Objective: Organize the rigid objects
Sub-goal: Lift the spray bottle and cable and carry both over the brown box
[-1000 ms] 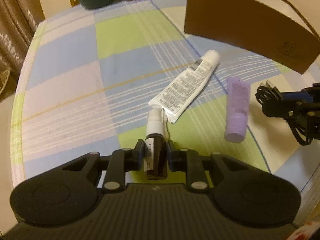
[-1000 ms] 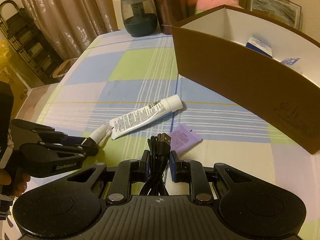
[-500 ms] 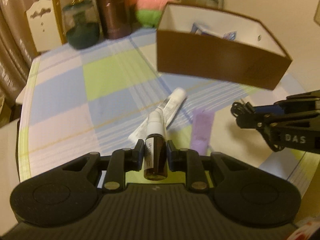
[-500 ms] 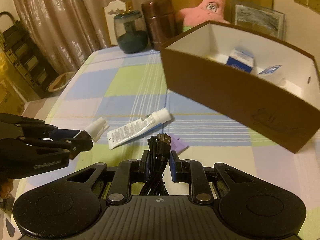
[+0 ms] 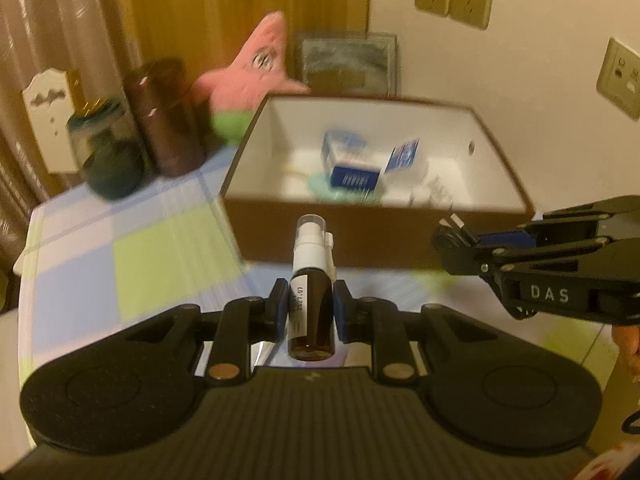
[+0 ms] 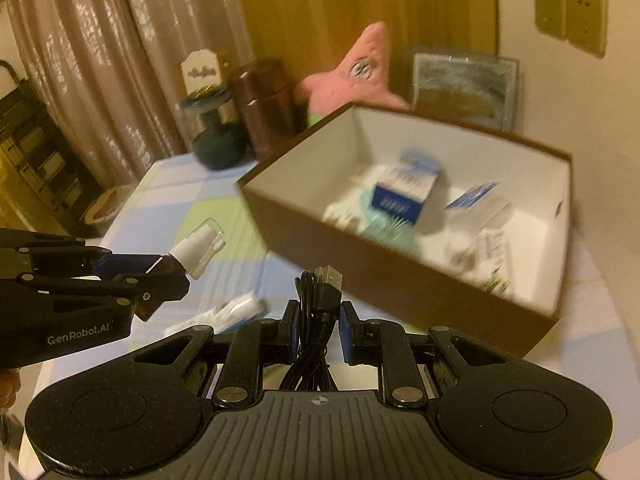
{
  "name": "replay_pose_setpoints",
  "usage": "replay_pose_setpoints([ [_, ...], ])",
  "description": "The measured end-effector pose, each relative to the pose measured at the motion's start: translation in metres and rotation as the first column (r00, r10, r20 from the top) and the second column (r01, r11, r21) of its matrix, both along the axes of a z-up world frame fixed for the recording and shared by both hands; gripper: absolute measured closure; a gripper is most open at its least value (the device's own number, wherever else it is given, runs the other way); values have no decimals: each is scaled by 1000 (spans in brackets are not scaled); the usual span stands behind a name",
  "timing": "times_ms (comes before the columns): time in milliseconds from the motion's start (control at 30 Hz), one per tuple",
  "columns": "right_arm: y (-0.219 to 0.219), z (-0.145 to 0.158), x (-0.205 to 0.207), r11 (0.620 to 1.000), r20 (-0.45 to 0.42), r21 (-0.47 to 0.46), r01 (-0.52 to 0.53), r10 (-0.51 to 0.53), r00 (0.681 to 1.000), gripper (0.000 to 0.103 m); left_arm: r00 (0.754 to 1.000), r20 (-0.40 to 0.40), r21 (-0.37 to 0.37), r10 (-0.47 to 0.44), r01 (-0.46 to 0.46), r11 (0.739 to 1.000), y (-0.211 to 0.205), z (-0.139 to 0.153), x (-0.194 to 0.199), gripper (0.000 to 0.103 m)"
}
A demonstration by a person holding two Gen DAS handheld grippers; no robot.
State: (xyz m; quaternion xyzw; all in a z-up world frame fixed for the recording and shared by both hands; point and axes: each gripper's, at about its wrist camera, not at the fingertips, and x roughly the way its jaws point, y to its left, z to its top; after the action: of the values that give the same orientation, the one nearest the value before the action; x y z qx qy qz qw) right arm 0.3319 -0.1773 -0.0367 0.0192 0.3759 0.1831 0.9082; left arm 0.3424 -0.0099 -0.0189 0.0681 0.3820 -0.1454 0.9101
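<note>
My left gripper [image 5: 310, 306] is shut on a brown spray bottle [image 5: 311, 312] with a white nozzle, held in the air before the brown box [image 5: 360, 240]; it also shows in the right wrist view [image 6: 198, 246]. My right gripper [image 6: 318, 322] is shut on a bundled black USB cable [image 6: 318, 300], raised near the box's front wall [image 6: 400, 280]; it appears at the right of the left wrist view [image 5: 452, 236]. The box holds a blue and white carton [image 6: 408, 188] and other small packs. A white tube [image 6: 224, 312] lies on the checked tablecloth below.
Behind the box stand a dark glass jar [image 5: 108, 152], a brown canister [image 5: 168, 116], a pink star plush [image 5: 256, 72] and a framed picture [image 5: 346, 64]. Curtains and a rack [image 6: 36, 156] are at the left. The checked table [image 5: 80, 280] reaches its left edge there.
Both grippers have lifted off the table with their objects and moved toward the box, whose inside now shows. The tube and purple tube have dropped below the views.
</note>
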Motion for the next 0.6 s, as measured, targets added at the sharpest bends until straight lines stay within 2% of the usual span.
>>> replay_pose_setpoints([
  [300, -45, 23, 54, 999, 40, 18, 48, -49, 998, 83, 998, 49, 0, -37, 37, 999, -53, 23, 64, 82],
  [600, -58, 17, 117, 996, 16, 26, 86, -86, 996, 83, 998, 31, 48, -49, 47, 998, -79, 16, 132, 82],
])
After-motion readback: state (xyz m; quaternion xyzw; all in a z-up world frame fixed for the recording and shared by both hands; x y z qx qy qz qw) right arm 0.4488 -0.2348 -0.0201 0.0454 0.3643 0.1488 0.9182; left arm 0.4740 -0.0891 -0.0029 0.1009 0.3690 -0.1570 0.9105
